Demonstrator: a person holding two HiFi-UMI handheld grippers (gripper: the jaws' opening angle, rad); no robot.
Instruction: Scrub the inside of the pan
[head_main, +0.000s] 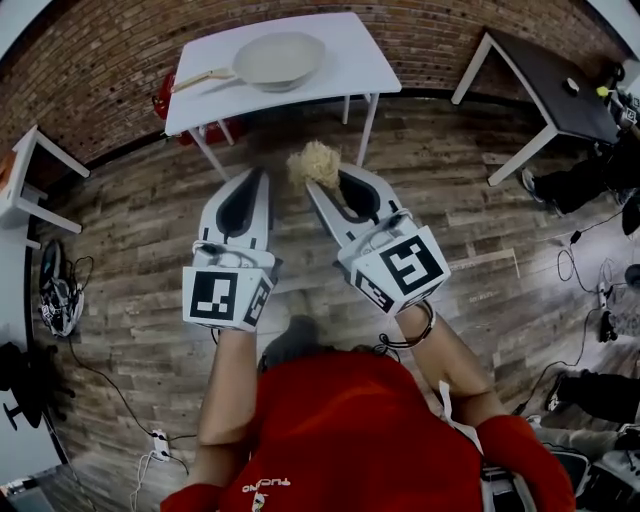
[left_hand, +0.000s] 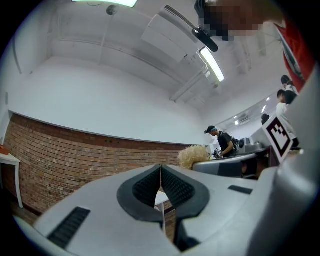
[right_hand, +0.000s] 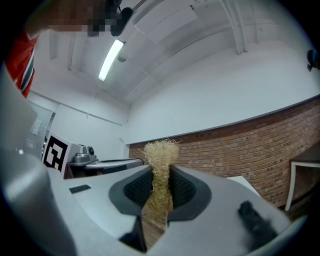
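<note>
Right hand-held gripper (head_main: 328, 185) pinching tan fibrous scrub pad (head_main: 314, 162); left hand-held gripper (head_main: 256, 180) pressed together; grey round pan (head_main: 278, 58) on white worktop (head_main: 362, 62).

Pinching a pale, fibrous scrubber (head_main: 315, 163) at the jaw tips of the right gripper (head_main: 326, 180), with the tuft bulging out past them. Holding the left gripper (head_main: 257, 176) just beside it, jaws pressed together. Hovering both over the plank floor (head_main: 130, 260), well short of the pan (head_main: 278, 58) lying on the white table (head_main: 355, 70) beyond the jaw tips.
</note>
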